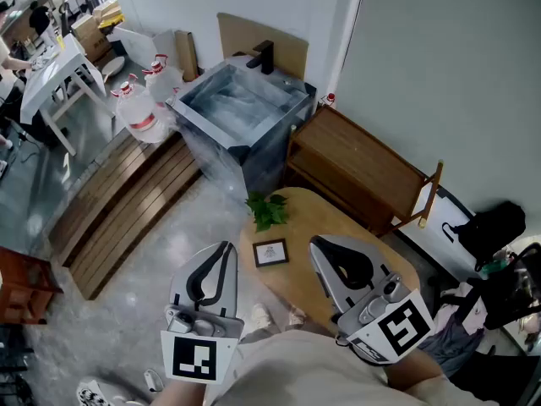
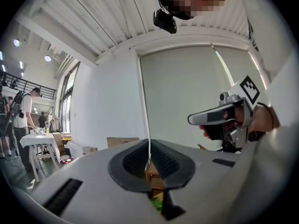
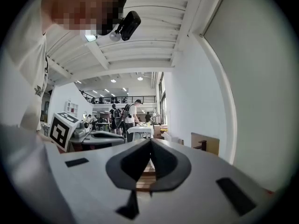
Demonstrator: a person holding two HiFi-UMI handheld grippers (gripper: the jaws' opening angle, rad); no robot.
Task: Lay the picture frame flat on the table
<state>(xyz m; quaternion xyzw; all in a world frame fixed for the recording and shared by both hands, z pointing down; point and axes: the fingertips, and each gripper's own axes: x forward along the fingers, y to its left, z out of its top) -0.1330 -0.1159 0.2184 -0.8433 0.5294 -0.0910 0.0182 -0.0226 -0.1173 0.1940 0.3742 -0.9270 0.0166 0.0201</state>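
Left gripper (image 1: 226, 248), right gripper (image 1: 314, 244) both clenched, empty, above round wooden table (image 1: 297, 220); small picture frame (image 1: 270, 252) between them, green leaves (image 1: 268, 210) just beyond

Picture frame (image 1: 270, 252), plant (image 1: 268, 210) on table (image 1: 321, 220)

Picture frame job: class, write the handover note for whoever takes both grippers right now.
Left gripper: shut, empty, beside the table.
Right gripper: shut, empty, above the table.
Picture frame: on the table near the plant, between the gripper tips in the head view, not held.
Its face shows upward; fully flat or leaning back, cannot tell.
Remaining: check it, lay it down if tilted.
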